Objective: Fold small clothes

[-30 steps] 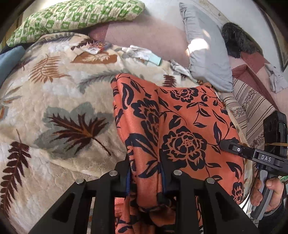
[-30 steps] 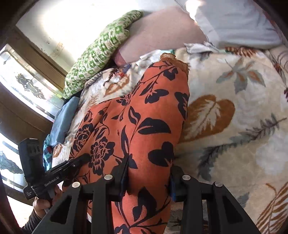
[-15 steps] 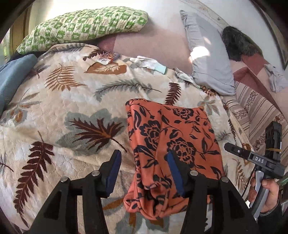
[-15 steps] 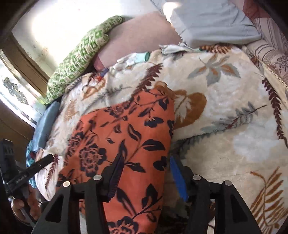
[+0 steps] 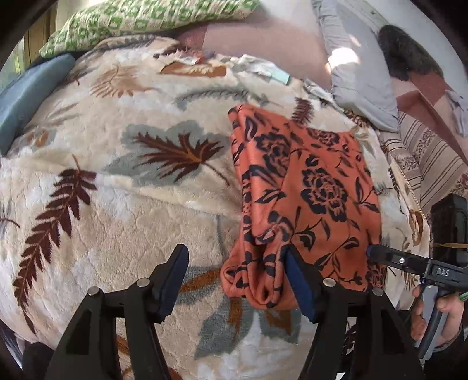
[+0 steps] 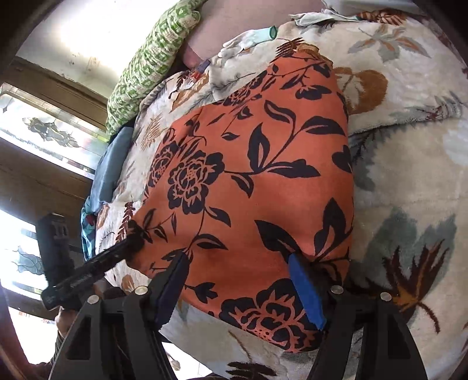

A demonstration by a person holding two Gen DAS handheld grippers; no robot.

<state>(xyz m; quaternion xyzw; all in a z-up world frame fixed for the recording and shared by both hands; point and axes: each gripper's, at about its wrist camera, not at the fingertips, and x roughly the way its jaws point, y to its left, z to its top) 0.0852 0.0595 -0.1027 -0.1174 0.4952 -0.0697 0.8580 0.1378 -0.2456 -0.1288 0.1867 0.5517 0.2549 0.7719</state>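
- We are seeing the left claw (image 5: 234,280) standing released over the bed, its jaws having just been opening; the near folded corner of the orange floral garment (image 5: 304,190) is lying against the inner face of the right finger, and nothing is pressing on it.
- We are seeing the right claw (image 6: 238,280) released too, jaws having just been opening, with the garment's (image 6: 248,181) near edge lying between the blue pads (image 6: 305,288), loose.
- The garment is lying folded and flat on the leaf-print blanket (image 5: 122,187), right of centre in the left wrist view.
- In that view the other claw's tip (image 5: 380,254) is hovering at the garment's right edge, a hand (image 5: 438,315) gripping its handle.
- We are watching a green patterned pillow (image 5: 152,20), a grey pillow (image 5: 356,67) and a blue cushion (image 5: 26,96) resting around the head of the bed.
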